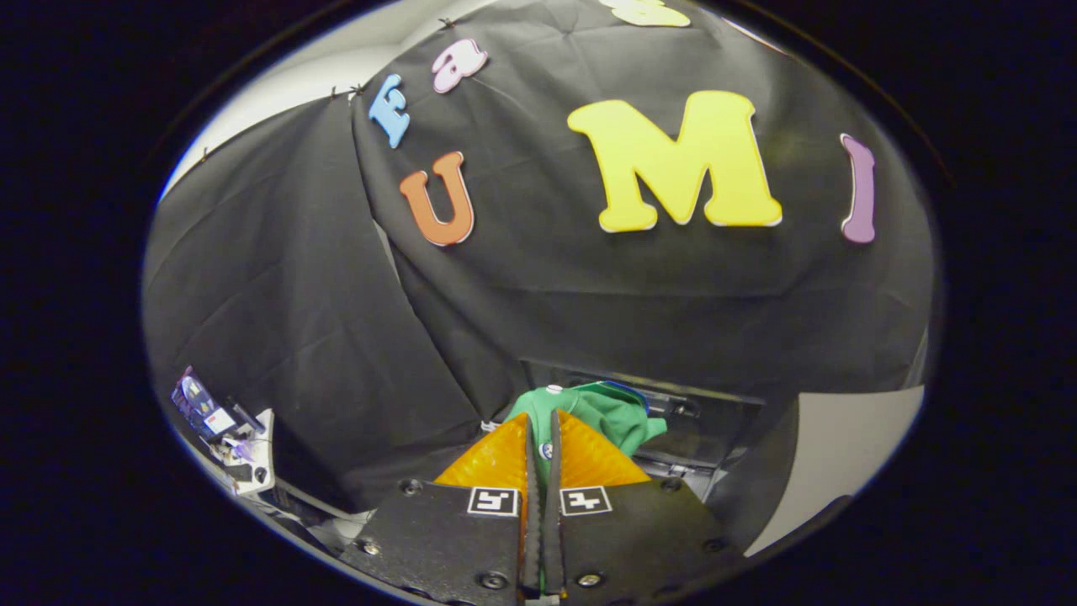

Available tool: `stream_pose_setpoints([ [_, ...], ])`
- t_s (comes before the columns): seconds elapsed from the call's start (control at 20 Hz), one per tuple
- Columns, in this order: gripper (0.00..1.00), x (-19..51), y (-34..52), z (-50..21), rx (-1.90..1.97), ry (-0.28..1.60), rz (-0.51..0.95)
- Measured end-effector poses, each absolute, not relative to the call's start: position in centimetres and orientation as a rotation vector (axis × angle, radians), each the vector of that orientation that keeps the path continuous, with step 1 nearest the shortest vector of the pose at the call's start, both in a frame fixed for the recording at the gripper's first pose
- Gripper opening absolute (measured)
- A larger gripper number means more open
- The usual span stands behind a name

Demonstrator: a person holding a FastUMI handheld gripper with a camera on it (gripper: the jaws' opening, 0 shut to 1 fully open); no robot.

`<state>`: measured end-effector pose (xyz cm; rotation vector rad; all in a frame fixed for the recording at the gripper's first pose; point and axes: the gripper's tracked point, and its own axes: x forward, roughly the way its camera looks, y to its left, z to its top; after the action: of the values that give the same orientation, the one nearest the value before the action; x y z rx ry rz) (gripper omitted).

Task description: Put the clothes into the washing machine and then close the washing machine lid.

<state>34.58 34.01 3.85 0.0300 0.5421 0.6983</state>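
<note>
My gripper (pixel 543 438) is shut on a green garment (pixel 610 414), which bunches up between and just beyond the fingertips and hangs in the air. A small white button shows on the cloth near the tips. Behind the garment sits a dark opening with a dark rim, which looks like the washing machine (pixel 715 421), low against the booth wall. Its lid is not clear to me from here.
A small white device (pixel 240 442) with coloured stickers stands off to the left of the fingers. A pale surface (pixel 841 459) lies to the right of the machine. The black cloth wall rises close ahead.
</note>
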Motion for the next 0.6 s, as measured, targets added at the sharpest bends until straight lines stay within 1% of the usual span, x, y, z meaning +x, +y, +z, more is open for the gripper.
stream_pose_setpoints([
  [0.15, 0.05, 35.5, 35.6, 1.2, 0.052, 0.569, 0.653],
  [0.6, 0.05, 39.8, 36.6, -8.5, 0.103, 0.696, 0.439],
])
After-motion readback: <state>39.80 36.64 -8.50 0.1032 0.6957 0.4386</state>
